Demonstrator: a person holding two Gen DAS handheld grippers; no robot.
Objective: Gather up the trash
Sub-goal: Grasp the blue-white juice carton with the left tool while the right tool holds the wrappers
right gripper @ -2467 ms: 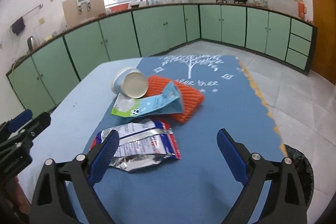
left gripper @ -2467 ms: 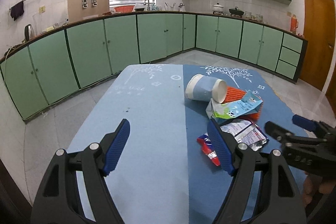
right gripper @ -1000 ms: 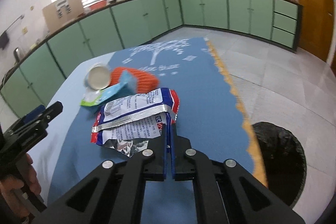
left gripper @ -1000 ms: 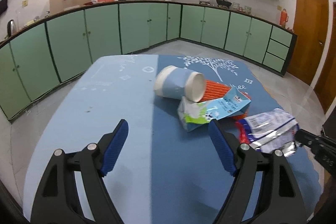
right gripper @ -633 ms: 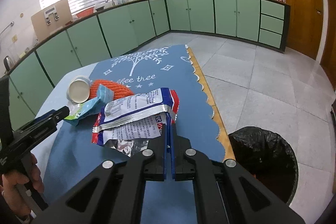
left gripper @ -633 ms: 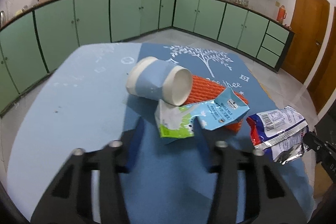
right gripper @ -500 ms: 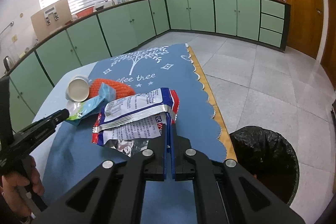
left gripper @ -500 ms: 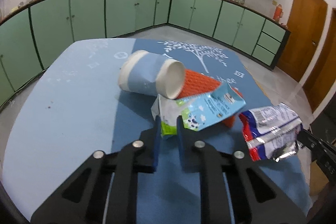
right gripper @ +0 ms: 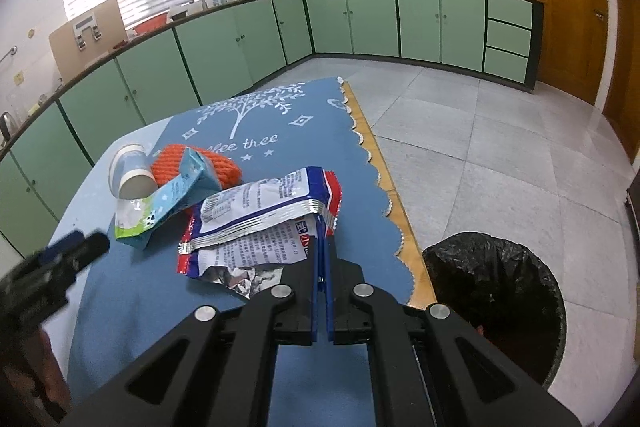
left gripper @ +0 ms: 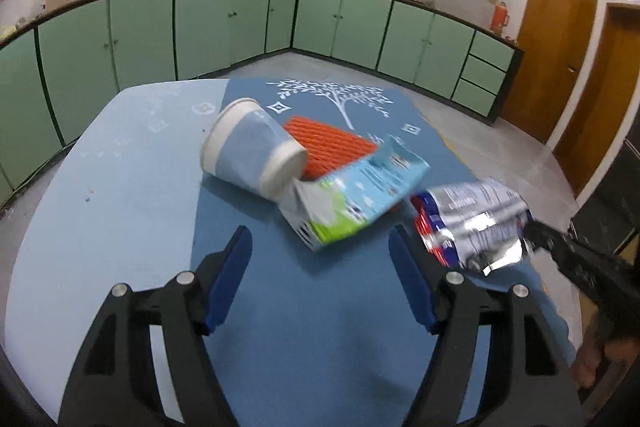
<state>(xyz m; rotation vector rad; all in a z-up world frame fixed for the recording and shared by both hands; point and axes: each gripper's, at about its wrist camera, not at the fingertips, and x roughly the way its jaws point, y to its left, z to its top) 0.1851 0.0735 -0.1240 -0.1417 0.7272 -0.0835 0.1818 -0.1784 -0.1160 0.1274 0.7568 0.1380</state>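
Note:
My right gripper (right gripper: 322, 227) is shut on a silver, red and blue snack wrapper (right gripper: 260, 223), held above the table's right edge; the wrapper also shows in the left wrist view (left gripper: 472, 227). My left gripper (left gripper: 320, 251) is open and empty, its jaws either side of a blue and green milk carton (left gripper: 352, 195) on the blue tablecloth (left gripper: 320, 307). Behind it lie a tipped blue paper cup (left gripper: 252, 151) and an orange ribbed wrapper (left gripper: 328, 143). A bin with a black bag (right gripper: 496, 291) stands on the floor at the right.
The round table (left gripper: 100, 187) has its edge close on the left and right. Green kitchen cabinets (left gripper: 240, 23) line the far walls. Grey tiled floor (right gripper: 500, 155) lies to the right of the table. Wooden doors (left gripper: 560, 63) are at the far right.
My left gripper was shut near the carton half a second ago and is now open around it. My right gripper has carried the wrapper right, toward the bin.

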